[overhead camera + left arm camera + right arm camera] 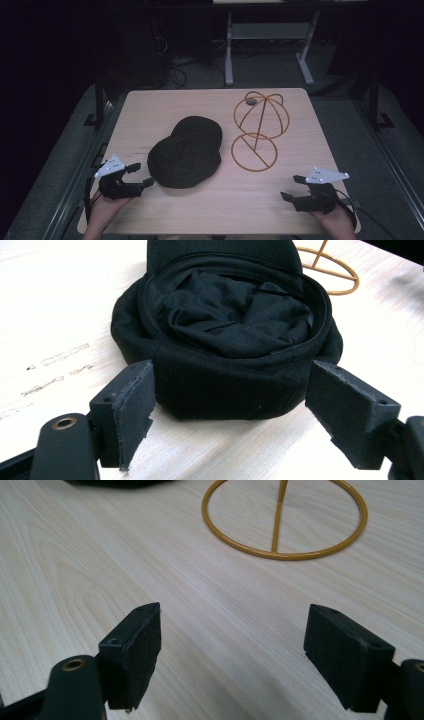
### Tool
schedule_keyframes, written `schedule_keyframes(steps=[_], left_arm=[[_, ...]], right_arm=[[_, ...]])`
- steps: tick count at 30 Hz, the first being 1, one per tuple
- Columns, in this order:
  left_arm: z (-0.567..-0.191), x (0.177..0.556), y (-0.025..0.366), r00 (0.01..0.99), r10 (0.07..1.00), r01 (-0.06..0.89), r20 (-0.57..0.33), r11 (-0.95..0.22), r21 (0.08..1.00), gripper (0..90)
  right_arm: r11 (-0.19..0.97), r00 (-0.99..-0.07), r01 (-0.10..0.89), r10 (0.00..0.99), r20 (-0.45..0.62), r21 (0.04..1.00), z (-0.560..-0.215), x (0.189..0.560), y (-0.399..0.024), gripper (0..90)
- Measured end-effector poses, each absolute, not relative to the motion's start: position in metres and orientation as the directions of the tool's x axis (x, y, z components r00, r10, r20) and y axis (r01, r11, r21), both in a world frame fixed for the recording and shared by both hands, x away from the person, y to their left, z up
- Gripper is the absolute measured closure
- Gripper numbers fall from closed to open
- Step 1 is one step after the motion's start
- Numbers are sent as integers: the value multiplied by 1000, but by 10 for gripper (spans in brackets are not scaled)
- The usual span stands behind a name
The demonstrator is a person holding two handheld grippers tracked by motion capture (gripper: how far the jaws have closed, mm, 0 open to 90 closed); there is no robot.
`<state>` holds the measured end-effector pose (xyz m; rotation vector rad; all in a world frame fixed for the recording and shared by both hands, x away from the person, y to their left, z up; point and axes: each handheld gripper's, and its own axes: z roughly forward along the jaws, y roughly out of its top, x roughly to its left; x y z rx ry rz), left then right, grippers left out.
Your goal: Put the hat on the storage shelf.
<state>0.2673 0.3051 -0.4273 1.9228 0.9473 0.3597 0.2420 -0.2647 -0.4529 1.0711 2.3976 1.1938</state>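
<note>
Both grippers' fingers spread, empty: left gripper (139, 175) beside black cap (186, 152), right gripper (294, 186) over bare table (150, 107)

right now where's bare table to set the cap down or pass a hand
Free: the near strip between left gripper and right gripper, and the far-left corner of the table. Crowded: the middle, where black cap lies beside the gold wire stand.

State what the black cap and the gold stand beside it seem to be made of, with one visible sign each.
Black cap: soft woven cloth, matt; its lining crumples into folds.
Gold stand: thin wire, probably painted metal; smooth, slightly glossy rings hold their shape.
</note>
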Motion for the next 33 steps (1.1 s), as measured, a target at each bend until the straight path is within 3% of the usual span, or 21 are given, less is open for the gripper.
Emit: schedule_keyframes(steps=[12, 33], left_arm=[[-429, 267, 306, 655, 746, 471, -123, -276, 838, 197], [-429, 268, 308, 648, 752, 465, -119, -267, 844, 199]], right_arm=[[419, -723, 487, 686, 85, 766, -449, 243, -253, 220], [556, -846, 416, 527, 82, 720, -410, 270, -184, 185]])
